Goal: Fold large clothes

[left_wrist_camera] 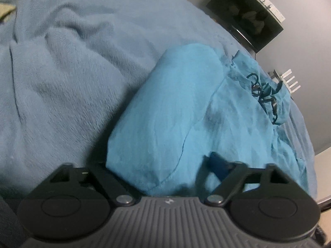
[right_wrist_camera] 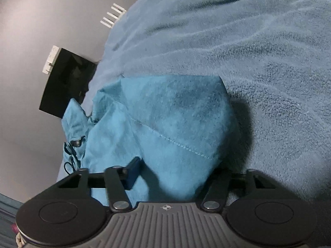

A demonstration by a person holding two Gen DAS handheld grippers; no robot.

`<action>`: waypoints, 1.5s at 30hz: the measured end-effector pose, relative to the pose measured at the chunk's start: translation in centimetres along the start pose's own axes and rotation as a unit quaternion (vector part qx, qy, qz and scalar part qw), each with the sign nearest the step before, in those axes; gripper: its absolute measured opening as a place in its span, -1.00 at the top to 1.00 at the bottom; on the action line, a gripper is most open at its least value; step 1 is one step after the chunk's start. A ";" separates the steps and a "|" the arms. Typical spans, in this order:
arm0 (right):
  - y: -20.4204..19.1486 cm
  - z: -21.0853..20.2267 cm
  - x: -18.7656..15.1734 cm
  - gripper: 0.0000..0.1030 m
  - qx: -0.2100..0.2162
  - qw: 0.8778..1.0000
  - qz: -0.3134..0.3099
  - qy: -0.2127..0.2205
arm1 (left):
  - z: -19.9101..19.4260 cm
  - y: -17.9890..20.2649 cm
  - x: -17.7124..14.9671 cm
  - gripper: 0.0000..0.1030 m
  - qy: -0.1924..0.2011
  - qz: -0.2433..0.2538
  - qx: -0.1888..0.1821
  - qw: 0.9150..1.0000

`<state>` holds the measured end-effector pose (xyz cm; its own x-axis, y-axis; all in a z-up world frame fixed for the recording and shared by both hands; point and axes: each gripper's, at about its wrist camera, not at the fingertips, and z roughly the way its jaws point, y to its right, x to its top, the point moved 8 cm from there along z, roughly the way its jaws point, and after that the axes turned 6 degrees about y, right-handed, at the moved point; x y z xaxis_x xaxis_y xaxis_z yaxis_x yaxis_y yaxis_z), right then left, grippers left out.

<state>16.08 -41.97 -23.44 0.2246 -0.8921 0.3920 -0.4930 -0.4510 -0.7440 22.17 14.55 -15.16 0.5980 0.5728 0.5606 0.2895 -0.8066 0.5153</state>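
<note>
On one blue blanket [left_wrist_camera: 62, 72], both grippers' spread fingers [left_wrist_camera: 217, 163] [right_wrist_camera: 132, 171] straddle one teal garment [left_wrist_camera: 165, 113] [right_wrist_camera: 165, 124].

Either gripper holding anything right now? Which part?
Cannot tell. The teal fabric garment lies between both the left gripper fingers and the right gripper fingers, which look spread; fabric hides the fingertips, so grip is unconfirmed.

Fleecy blanket [left_wrist_camera: 62, 72], dark screen [left_wrist_camera: 246, 16] beyond
</note>
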 end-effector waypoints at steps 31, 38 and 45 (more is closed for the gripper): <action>-6.5 -15.5 2.7 0.53 0.000 0.994 -0.103 0.047 | -13.6 -0.3 0.4 0.64 0.022 0.017 -0.038 0.999; -7.7 -17.7 6.8 -0.40 -0.035 0.976 -0.113 0.184 | -17.5 -1.8 1.8 -0.21 0.136 0.002 0.003 0.991; -13.1 -14.2 4.8 -0.45 0.062 0.952 -0.252 0.164 | -17.2 2.7 0.4 -0.24 0.143 0.102 -0.107 0.979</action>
<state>11.67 -39.96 -4.07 0.1210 -0.5147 0.8488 -0.2852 -0.8370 -0.4669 10.34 15.05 -2.39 0.3846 0.4458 0.8083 0.0049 -0.8766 0.4811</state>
